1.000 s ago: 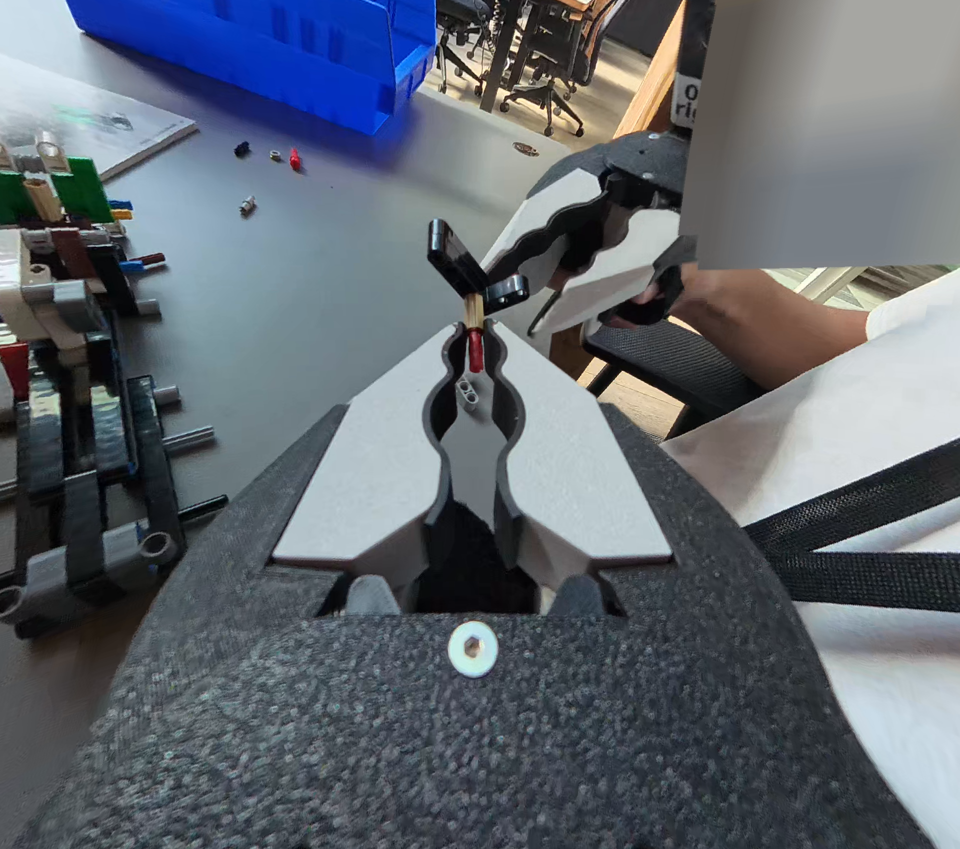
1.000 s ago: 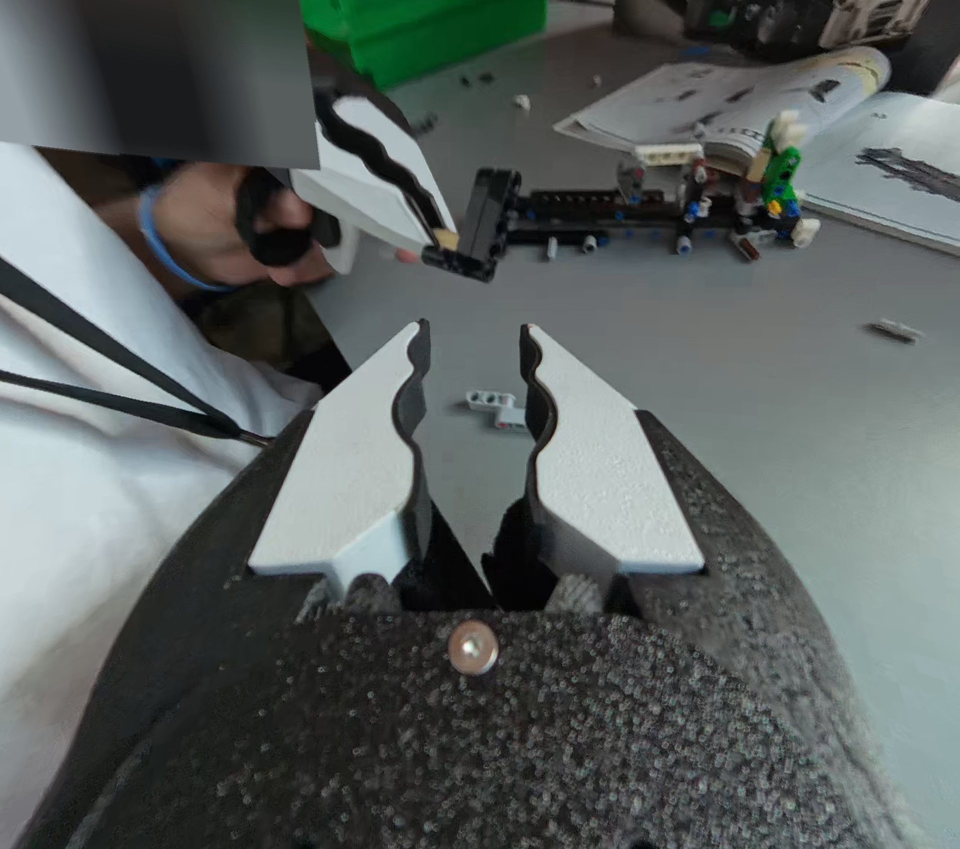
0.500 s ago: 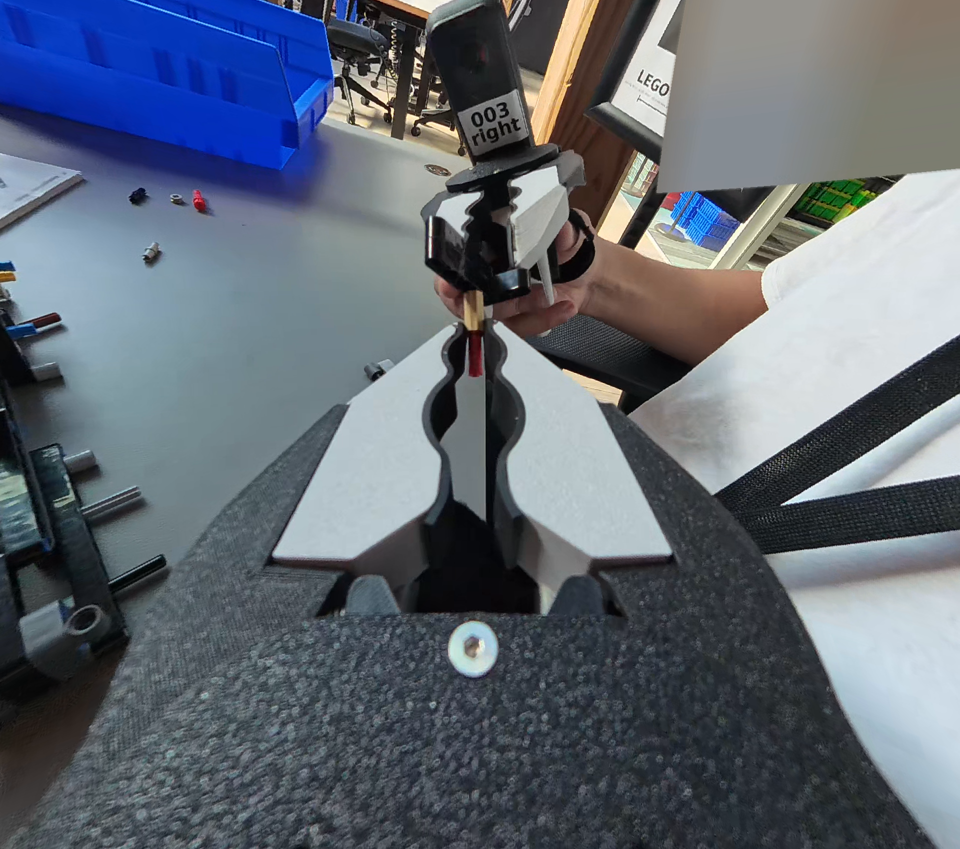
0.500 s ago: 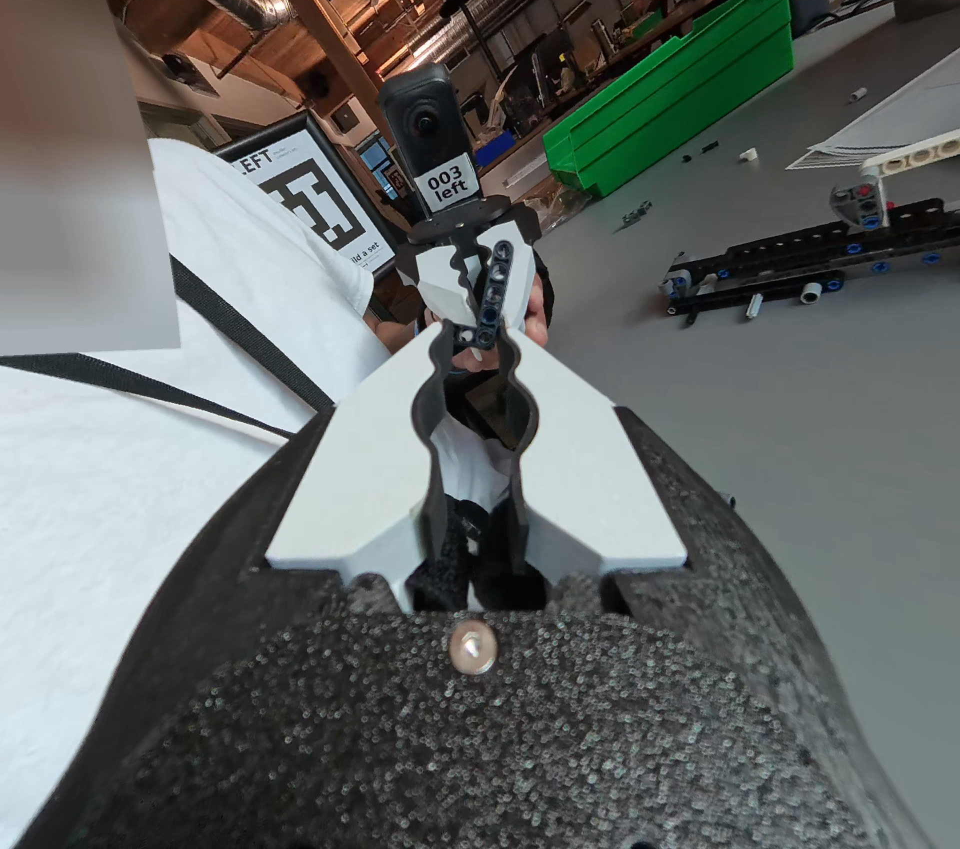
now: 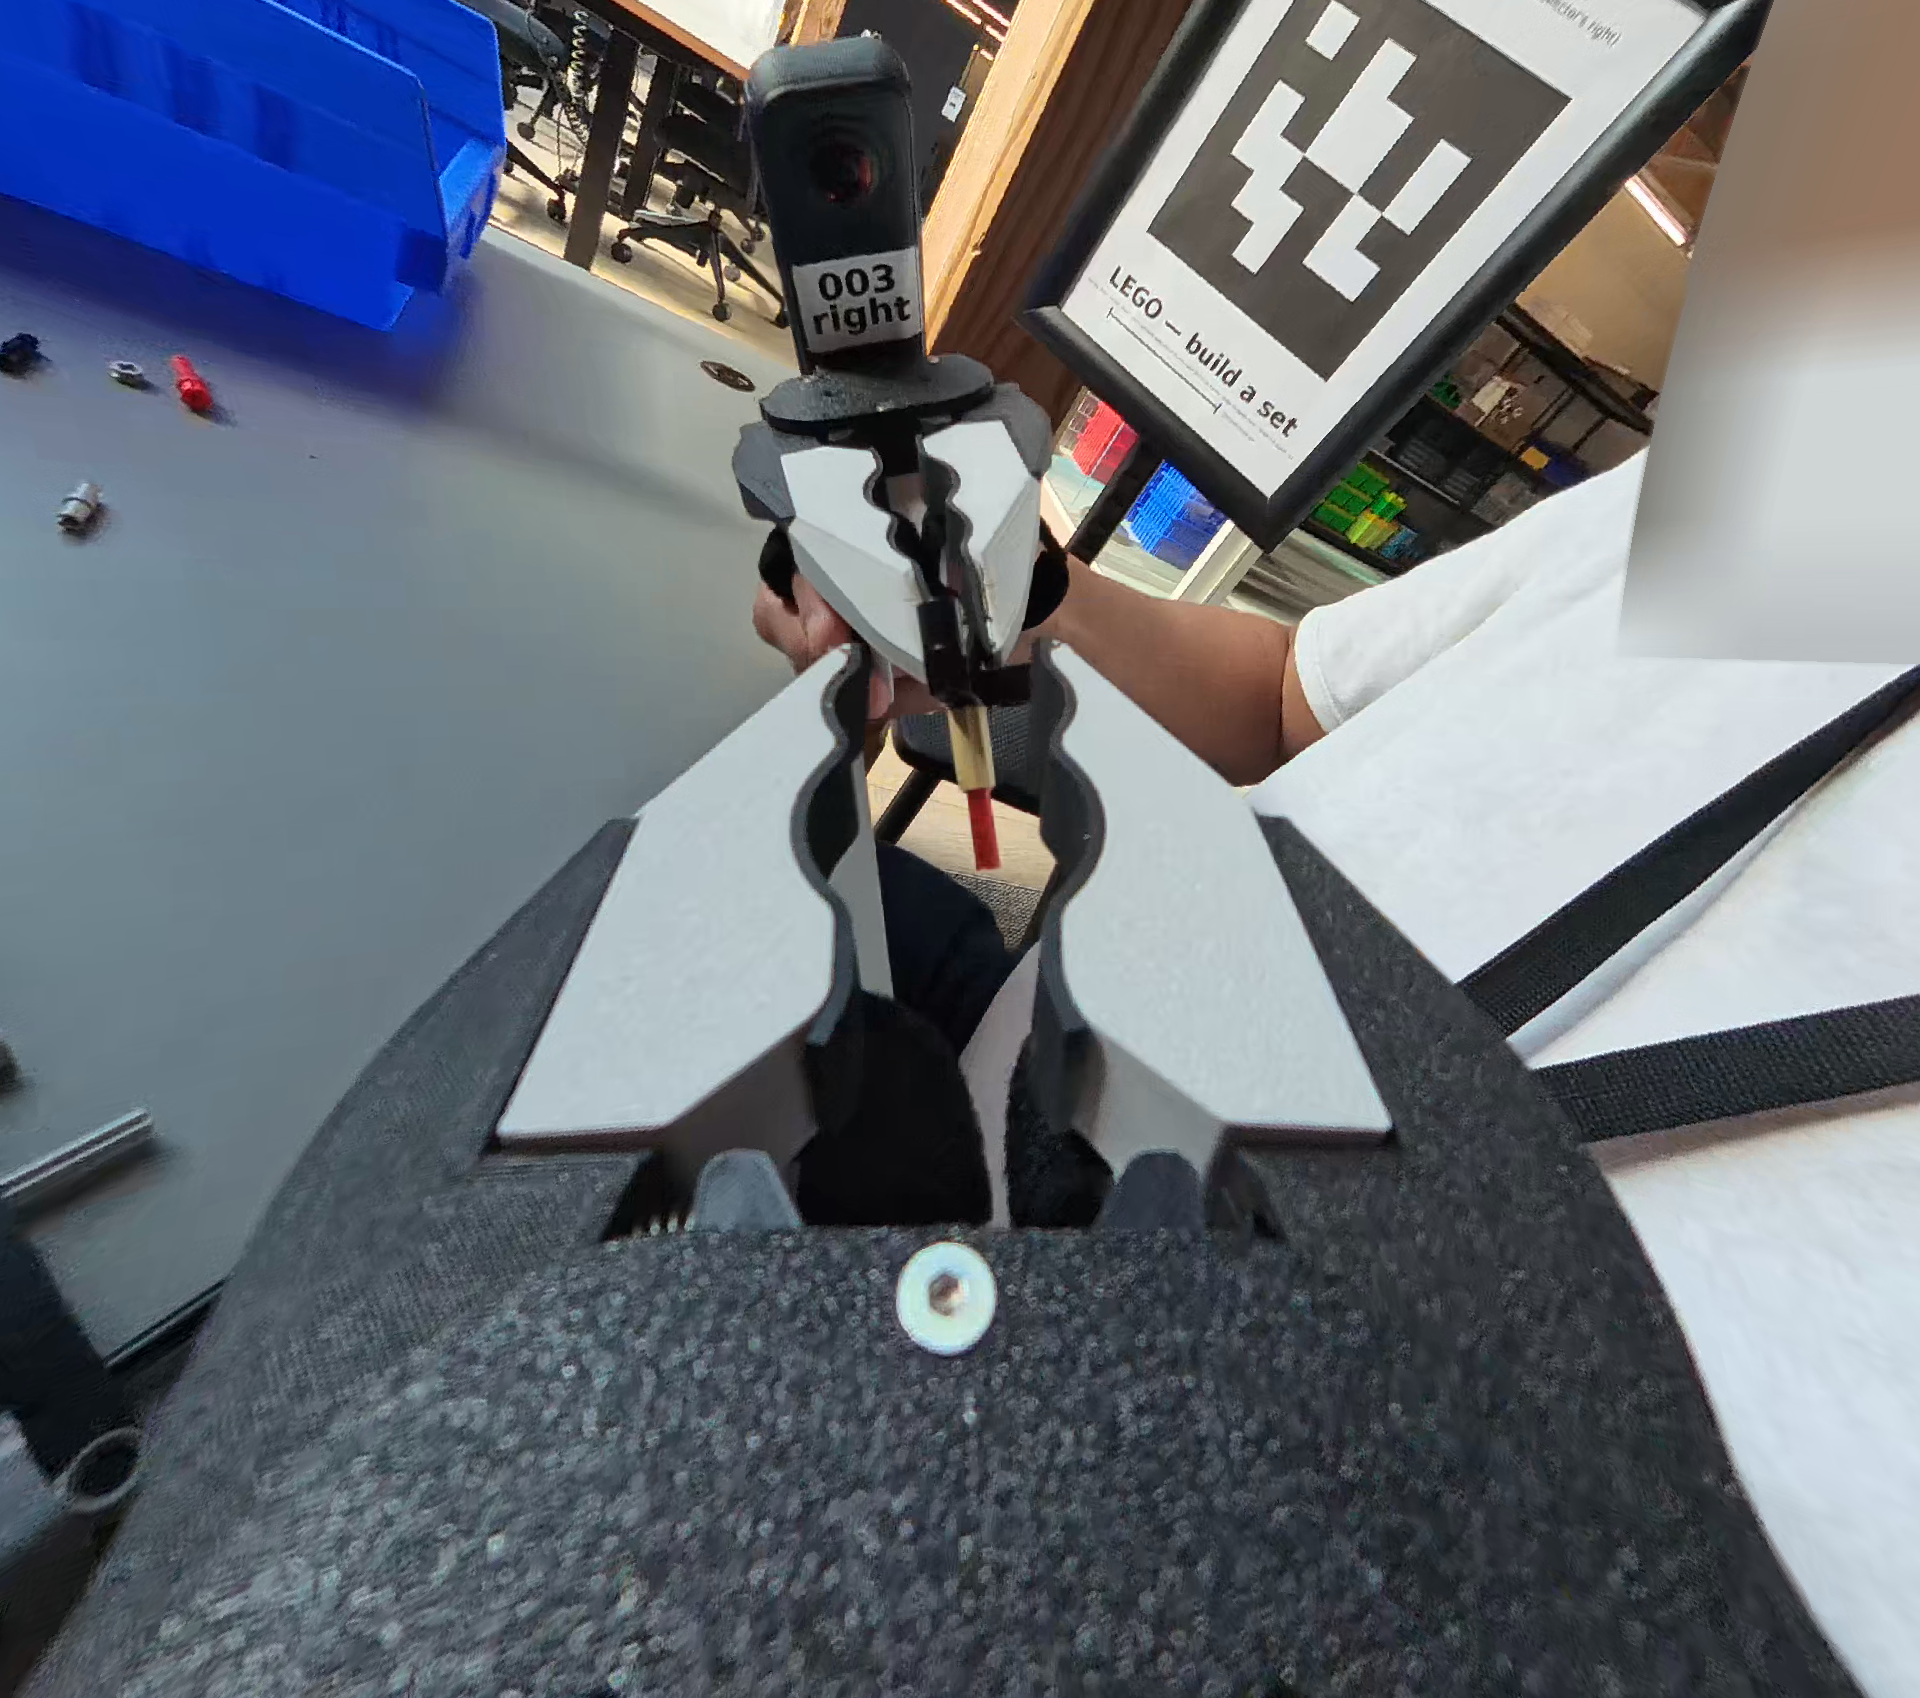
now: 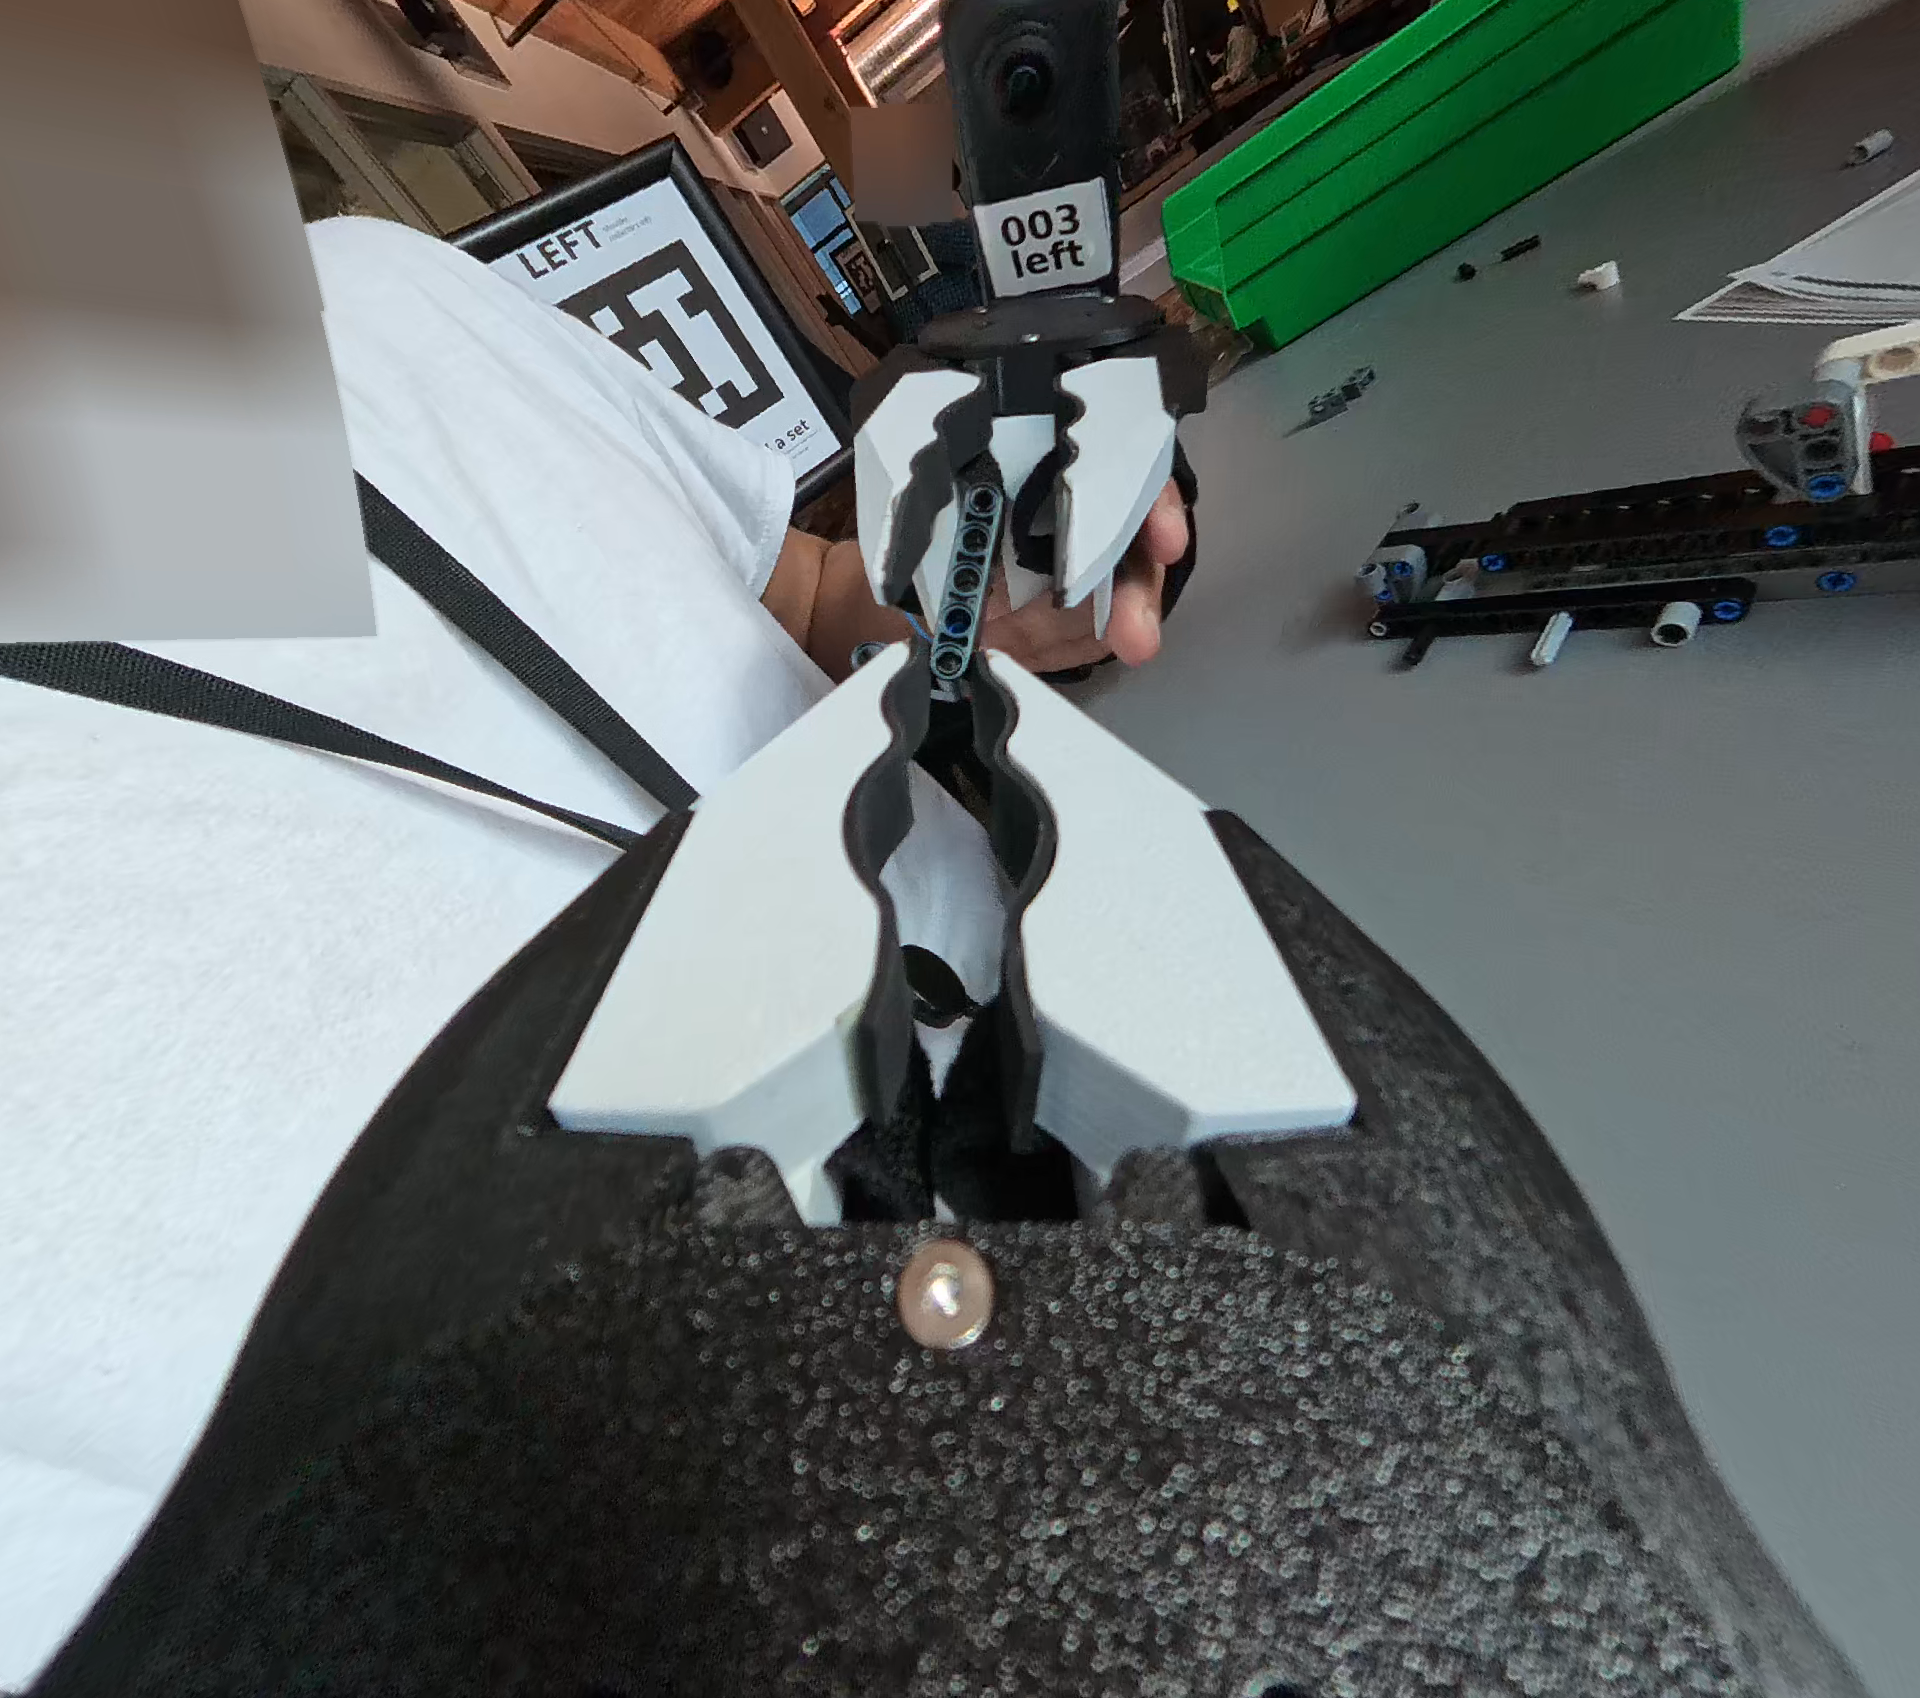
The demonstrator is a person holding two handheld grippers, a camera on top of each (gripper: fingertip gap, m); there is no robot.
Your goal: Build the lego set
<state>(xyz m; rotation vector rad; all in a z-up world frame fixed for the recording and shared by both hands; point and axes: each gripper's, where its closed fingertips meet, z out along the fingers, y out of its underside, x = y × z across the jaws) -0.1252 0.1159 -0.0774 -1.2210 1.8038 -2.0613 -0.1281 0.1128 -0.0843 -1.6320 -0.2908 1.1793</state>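
My two grippers face each other in the air in front of a person in a white shirt. In the right wrist view, my right gripper [image 6: 940, 661] is shut on the near end of a black holed beam [image 6: 966, 568], which points away toward my left gripper [image 6: 987, 599]. In the left wrist view, my left gripper [image 5: 951, 672] is open. A tan and red axle [image 5: 975, 775] sticks out of the black beam [image 5: 940, 640] into the gap between my left fingers without touching them. My right gripper [image 5: 945, 625] grips that beam there.
A blue bin [image 5: 208, 121] and small loose parts [image 5: 192, 383] are on the grey table at the left. A green bin [image 6: 1507, 131], a long black lego assembly [image 6: 1662, 568] and a manual [image 6: 1818, 277] are at the right. Framed marker signs [image 5: 1351, 142] stand behind.
The left gripper held the piece by its red axle and the right was open. They turned to face each other, the right shut on the black beam, and the left opened.
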